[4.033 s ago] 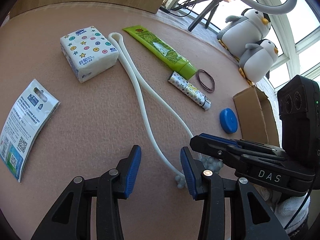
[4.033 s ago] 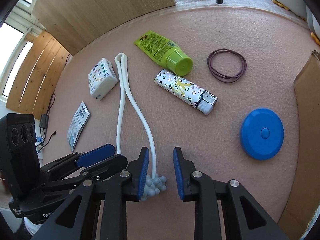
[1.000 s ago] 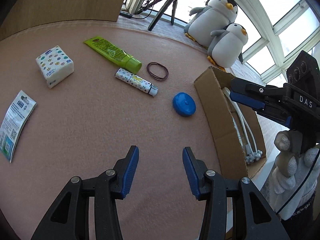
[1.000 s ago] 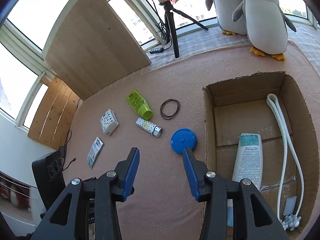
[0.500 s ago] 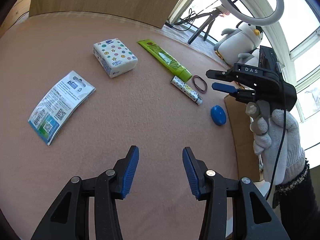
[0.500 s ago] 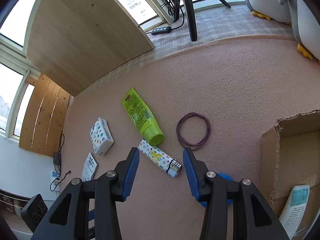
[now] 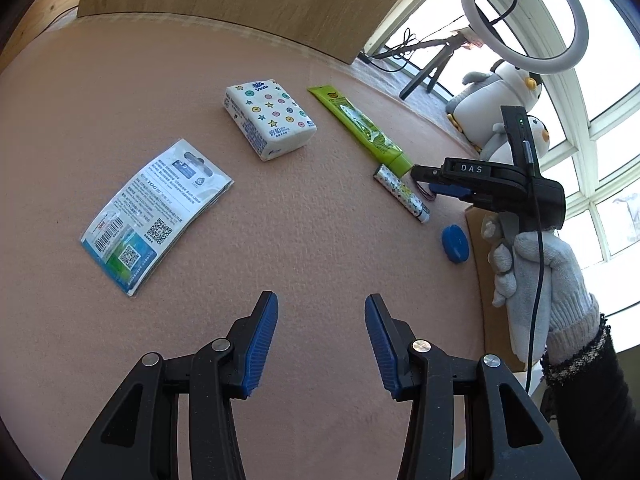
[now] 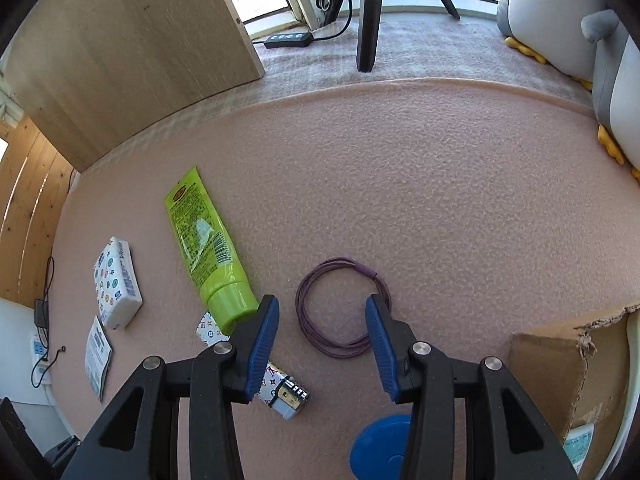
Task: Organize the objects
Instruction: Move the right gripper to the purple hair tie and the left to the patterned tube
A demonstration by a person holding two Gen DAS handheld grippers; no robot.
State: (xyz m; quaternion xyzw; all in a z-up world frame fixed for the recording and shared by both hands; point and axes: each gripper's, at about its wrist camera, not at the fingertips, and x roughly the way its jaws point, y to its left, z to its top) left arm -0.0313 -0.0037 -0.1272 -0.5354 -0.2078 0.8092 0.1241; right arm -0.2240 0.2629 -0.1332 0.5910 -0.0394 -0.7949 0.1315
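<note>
My right gripper [image 8: 322,320] is open, hanging over a coiled purple hair band [image 8: 342,306] on the pink mat, nothing pinched. Left of it lie a green tube [image 8: 206,248] and a patterned lighter [image 8: 276,384]; a blue round case [image 8: 380,448] sits near the bottom edge. My left gripper [image 7: 322,320] is open over bare mat. Ahead of it lie a flat printed packet [image 7: 156,212], a tissue pack [image 7: 270,118], the green tube [image 7: 360,128], the lighter [image 7: 402,192] and the blue case [image 7: 455,244]. The right gripper [image 7: 426,182], in a gloved hand [image 7: 532,276], hovers beside the lighter.
A cardboard box [image 8: 568,372] stands at the right of the mat, with a white bottle label [image 8: 578,446] showing inside. Penguin plush toys [image 7: 504,92], a ring light [image 7: 524,12] on a tripod and a wooden panel [image 8: 120,52] border the far side.
Both grippers moved left away from the box. The right one dropped low over the hair band; the left one now faces the packet and tissue pack. The white cord lies in the box.
</note>
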